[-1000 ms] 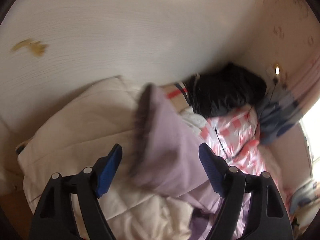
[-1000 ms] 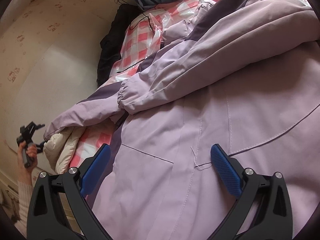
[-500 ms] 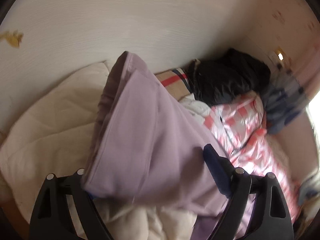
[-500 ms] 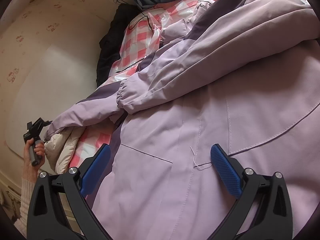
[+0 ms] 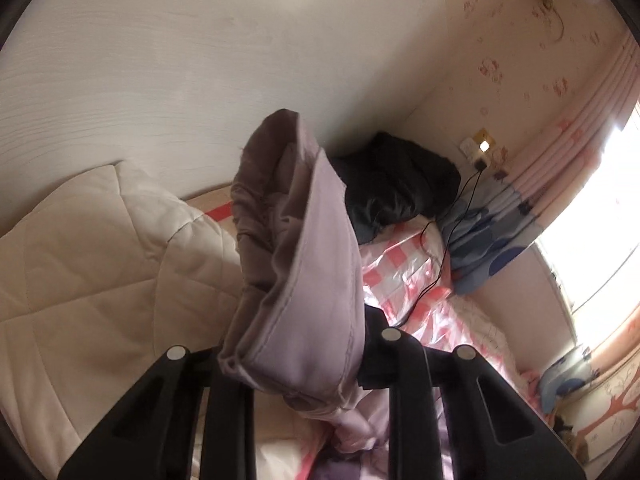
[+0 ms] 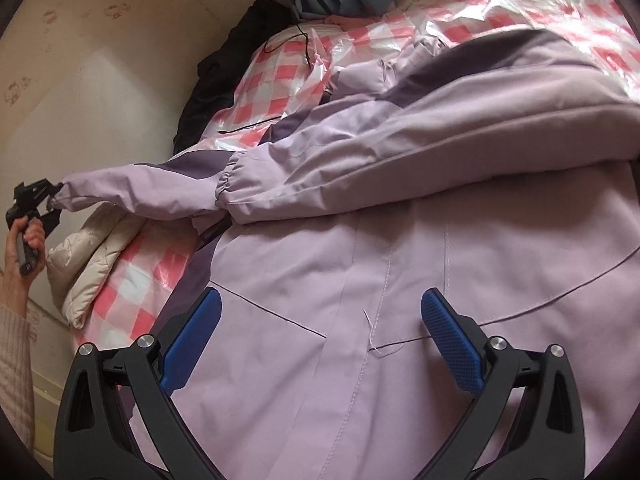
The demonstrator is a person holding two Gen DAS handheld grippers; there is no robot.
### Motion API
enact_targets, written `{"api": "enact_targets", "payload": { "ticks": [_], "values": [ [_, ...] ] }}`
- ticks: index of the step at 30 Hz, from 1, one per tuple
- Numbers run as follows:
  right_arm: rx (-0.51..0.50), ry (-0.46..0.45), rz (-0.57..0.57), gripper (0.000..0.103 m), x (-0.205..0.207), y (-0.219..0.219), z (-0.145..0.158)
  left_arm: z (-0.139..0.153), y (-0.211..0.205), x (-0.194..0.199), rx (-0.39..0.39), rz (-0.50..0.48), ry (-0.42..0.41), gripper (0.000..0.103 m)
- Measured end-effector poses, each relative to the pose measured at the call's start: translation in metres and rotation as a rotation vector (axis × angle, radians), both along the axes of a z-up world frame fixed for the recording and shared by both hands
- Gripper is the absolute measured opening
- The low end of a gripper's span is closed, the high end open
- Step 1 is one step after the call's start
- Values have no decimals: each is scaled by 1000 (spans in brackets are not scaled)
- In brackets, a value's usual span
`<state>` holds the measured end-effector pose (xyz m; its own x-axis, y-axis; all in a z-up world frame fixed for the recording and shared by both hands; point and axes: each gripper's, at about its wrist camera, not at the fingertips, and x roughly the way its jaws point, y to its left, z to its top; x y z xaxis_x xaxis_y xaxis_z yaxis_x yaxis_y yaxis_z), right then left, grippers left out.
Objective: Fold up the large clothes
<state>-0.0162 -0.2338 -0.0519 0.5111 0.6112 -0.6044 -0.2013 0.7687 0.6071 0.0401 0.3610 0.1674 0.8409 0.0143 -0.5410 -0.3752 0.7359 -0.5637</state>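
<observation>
Sleeve (image 5: 304, 264) of the purple jacket (image 6: 400, 320) on the bed (image 6: 280, 56) hid our left hand-held gripper (image 5: 296, 360) pinching it. A cream quilt (image 5: 92, 264) lay beside. Our right hand-held gripper (image 6: 320, 320) hung open above the jacket.

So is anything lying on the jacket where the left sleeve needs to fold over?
Nothing foreign is visible there. The left gripper holds the left sleeve cuff stretched out past the bed edge. Only the other sleeve, already folded across the lilac jacket, lies on the body. The right gripper hovers open over the jacket front.
</observation>
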Motion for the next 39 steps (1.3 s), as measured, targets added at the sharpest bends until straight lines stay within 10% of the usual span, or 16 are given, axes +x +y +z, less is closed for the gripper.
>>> {"api": "enact_targets", "payload": {
  "ticks": [8, 11, 17, 25, 27, 29, 35, 39],
  "values": [
    [-4, 17, 5, 97, 1, 3, -6, 23, -7, -24, 63, -71, -241, 18],
    [-18, 24, 10, 97, 3, 5, -7, 15, -15, -6, 129, -90, -115, 22],
    [-27, 28, 19, 97, 2, 7, -8, -43, 40, -7, -176, 59, 147, 58],
    [-36, 31, 26, 97, 3, 10, -10, -41, 6, 25, -32, -6, 247, 96],
    [-36, 26, 26, 97, 3, 9, -9, -37, 7, 31, -49, 12, 213, 85],
    [-80, -17, 17, 97, -2, 11, -3, -44, 15, 31, -121, -9, 169, 33],
    [-355, -307, 116, 97, -24, 55, 48, -69, 37, 12, -153, 30, 94, 19],
    [-432, -288, 249, 97, 23, 101, 44, -67, 40, 12, -139, 20, 84, 19]
  ]
}}
